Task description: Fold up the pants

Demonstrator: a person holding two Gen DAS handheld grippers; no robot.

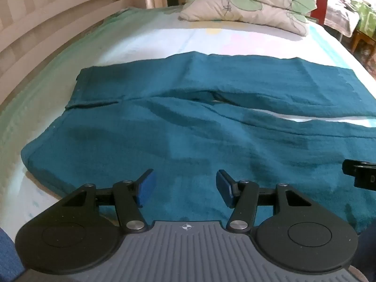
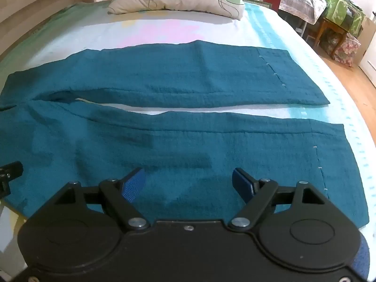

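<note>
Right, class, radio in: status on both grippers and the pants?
Left gripper open, right gripper open, both empty above near leg. Pants flat on bed, legs apart, unfolded. Nothing in the way.

Flat teal pants cover the bed from 9 to 3 o'clock with nothing standing on them, a bare sheet strip runs between the legs, and only the stacked pillows at 12 o'clock and headboard slats at 10 rise up.

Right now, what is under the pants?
The pants lie flat on the bedsheet, which shows in the gap between the legs and all around them. Whatever the cloth covers is hidden.
</note>
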